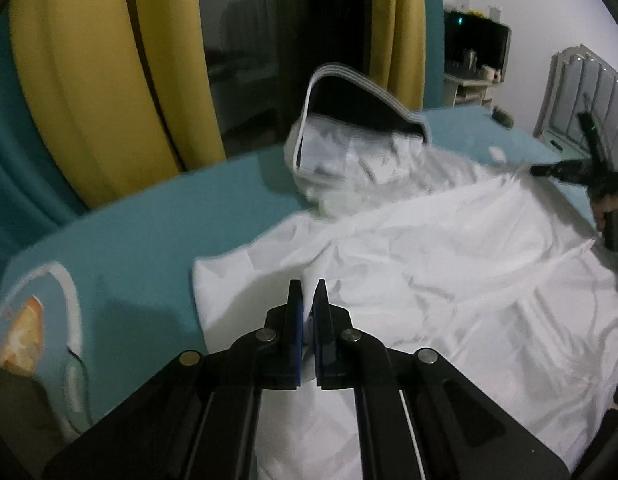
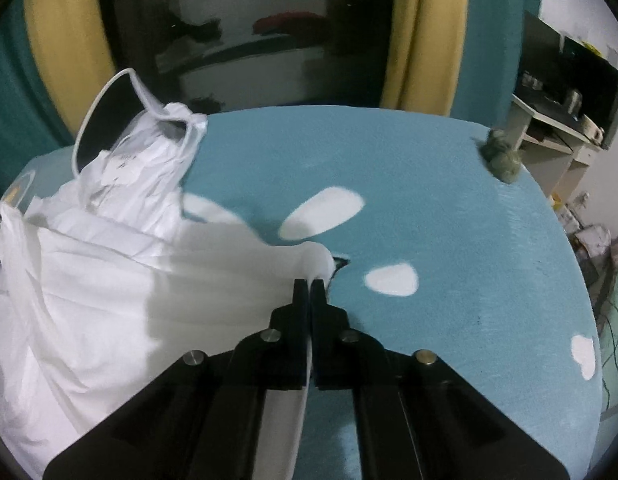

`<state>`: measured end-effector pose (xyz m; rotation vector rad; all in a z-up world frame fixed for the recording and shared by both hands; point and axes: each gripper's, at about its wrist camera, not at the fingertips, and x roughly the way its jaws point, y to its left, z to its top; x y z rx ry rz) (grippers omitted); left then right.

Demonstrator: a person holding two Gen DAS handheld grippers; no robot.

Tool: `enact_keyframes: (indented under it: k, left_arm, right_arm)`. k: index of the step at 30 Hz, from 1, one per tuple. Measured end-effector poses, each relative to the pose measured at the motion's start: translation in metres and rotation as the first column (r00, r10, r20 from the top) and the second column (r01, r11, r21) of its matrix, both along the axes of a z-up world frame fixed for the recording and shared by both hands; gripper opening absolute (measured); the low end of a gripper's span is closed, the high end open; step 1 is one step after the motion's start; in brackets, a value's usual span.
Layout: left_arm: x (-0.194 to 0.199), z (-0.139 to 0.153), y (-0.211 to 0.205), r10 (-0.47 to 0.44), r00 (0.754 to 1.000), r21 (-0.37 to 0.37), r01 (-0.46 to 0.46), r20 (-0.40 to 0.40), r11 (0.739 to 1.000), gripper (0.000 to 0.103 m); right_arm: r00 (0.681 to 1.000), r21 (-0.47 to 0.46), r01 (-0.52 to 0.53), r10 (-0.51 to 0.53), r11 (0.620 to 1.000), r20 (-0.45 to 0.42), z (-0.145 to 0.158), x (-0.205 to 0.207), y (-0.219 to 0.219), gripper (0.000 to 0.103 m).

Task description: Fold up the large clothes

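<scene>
My left gripper (image 1: 308,292) sits low in the centre of its own view with the jaws pinched together on a raised ridge of the white garment (image 1: 429,264); a sliver of cloth shows between the blue pads (image 1: 296,320). My right gripper (image 2: 309,286), also low centre in its view, is clamped tight on a corner of the same garment (image 2: 109,300), with a thin white edge running down between the fingers.

Outward from both claws, the garment spreads over the teal bed cover (image 2: 449,208). It fills the lower right of the left view and the left half of the right view. Its far end bunches up into a laundry basket (image 1: 361,100) with a pale rim, upper centre in the left view and upper left in the right. Yellow curtains (image 1: 89,92) hang behind.

I judge this to be the start of a fold, with both corners taken. To do it well I would lift both hands together, only enough to clear the bed, and keep the edge between them taut so no slack creases in. The bunched end by the basket may drag, so I would draw slowly and watch for it catching. The cloth looks thin and slippery; I would keep both grips firm and lay the edge down squarely before letting go.
</scene>
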<state>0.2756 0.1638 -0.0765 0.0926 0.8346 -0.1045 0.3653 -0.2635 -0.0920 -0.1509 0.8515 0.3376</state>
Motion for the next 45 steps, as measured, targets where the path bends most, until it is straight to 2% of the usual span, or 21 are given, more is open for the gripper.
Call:
enact_keyframes:
  k: [2,6,7,8,10,11,12,13,14,15,16,22,25,28,29,30,31,33,37,42,45]
  left_arm:
    - [0.009,-0.024,0.002,0.005,0.997,0.01,-0.004,-0.082,1.0,0.005]
    - [0.015,-0.032,0.007,0.009,0.992,-0.014,-0.011,-0.128,1.0,0.012]
    - [0.018,-0.027,0.012,0.027,0.99,-0.036,-0.033,-0.142,0.999,0.022]
    - [0.02,-0.023,0.016,0.04,0.99,-0.048,-0.047,-0.133,0.998,0.039]
    - [0.024,-0.011,0.023,0.063,0.992,-0.071,-0.071,-0.109,0.995,0.054]
    - [0.027,-0.007,0.026,0.068,0.992,-0.075,-0.076,-0.105,0.994,0.054]
    - [0.031,-0.003,0.027,0.07,0.992,-0.074,-0.078,-0.102,0.994,0.054]
    - [0.034,0.001,0.026,0.071,0.992,-0.07,-0.078,-0.1,0.994,0.054]
    - [0.038,0.003,0.027,0.07,0.993,-0.069,-0.077,-0.098,0.995,0.054]
    - [0.043,0.005,0.026,0.068,0.993,-0.069,-0.075,-0.096,0.995,0.054]
    - [0.048,0.006,0.025,0.065,0.993,-0.071,-0.072,-0.096,0.995,0.054]
    - [0.081,-0.004,0.022,0.083,0.989,-0.106,-0.095,-0.119,0.99,0.055]
    - [0.088,-0.01,0.021,0.085,0.988,-0.122,-0.101,-0.128,0.987,0.055]
    - [0.093,-0.016,0.021,0.086,0.986,-0.136,-0.105,-0.142,0.985,0.055]
    - [0.094,-0.017,0.02,0.085,0.986,-0.136,-0.104,-0.145,0.985,0.055]
    - [0.095,-0.019,0.02,0.085,0.985,-0.131,-0.104,-0.148,0.986,0.055]
    - [0.095,-0.019,0.02,0.084,0.985,-0.126,-0.103,-0.148,0.987,0.055]
    - [0.097,-0.016,0.02,0.076,0.987,-0.117,-0.093,-0.14,0.989,0.055]
    - [0.104,-0.003,0.017,0.049,0.994,-0.101,-0.06,-0.101,0.993,0.055]
    - [0.126,0.02,0.01,0.03,0.999,-0.107,-0.034,-0.043,0.994,0.055]
    - [0.149,0.039,0.002,0.023,1.0,-0.15,-0.022,0.005,0.988,0.055]
  right_arm:
    - [1.0,-0.002,0.008,-0.008,1.0,-0.026,-0.005,0.005,-0.002,0.001]
    - [0.998,-0.056,-0.014,0.01,0.998,-0.068,-0.004,0.01,0.005,0.002]
    - [0.997,-0.067,-0.017,0.012,0.998,-0.078,-0.001,0.012,0.007,0.003]
    - [0.997,-0.078,-0.019,0.013,0.997,-0.075,0.004,0.014,0.009,0.003]
    - [0.999,-0.095,-0.029,0.024,0.995,-0.047,0.015,0.019,0.017,0.007]
    - [0.999,-0.097,-0.038,0.035,0.995,-0.033,0.021,0.023,0.023,0.008]
    - [0.999,-0.098,-0.05,0.048,0.994,-0.024,0.025,0.028,0.031,0.016]
    - [0.998,-0.096,-0.064,0.062,0.993,-0.017,0.029,0.034,0.039,0.031]
    - [0.996,-0.088,-0.084,0.084,0.993,-0.006,0.033,0.041,0.049,0.041]
    - [0.994,-0.077,-0.11,0.111,0.991,0.008,0.036,0.047,0.064,0.057]
    - [0.99,-0.069,-0.14,0.142,0.988,0.025,0.038,0.052,0.076,0.063]
    - [0.936,-0.079,-0.333,0.34,0.939,0.087,0.039,0.086,0.176,0.063]
    - [0.91,-0.135,-0.373,0.39,0.918,0.138,0.036,0.094,0.219,0.063]
    - [0.888,-0.244,-0.376,0.423,0.894,0.182,0.027,0.1,0.25,0.059]
    - [0.883,-0.276,-0.369,0.427,0.887,0.193,0.023,0.102,0.255,0.051]
    - [0.885,-0.302,-0.36,0.426,0.883,0.189,0.017,0.104,0.258,0.016]
    - [0.891,-0.327,-0.344,0.416,0.88,0.183,0.014,0.106,0.258,0.003]
    - [0.886,-0.344,-0.333,0.416,0.878,0.204,0.015,0.102,0.251,0.003]
    - [0.861,-0.419,-0.347,0.462,0.839,0.212,0.023,0.076,0.227,0.002]
    - [0.825,-0.467,-0.448,0.554,0.763,0.114,0.01,0.047,0.197,0.003]
    - [0.819,-0.428,-0.48,0.566,0.766,0.093,0.004,0.04,0.183,0.007]
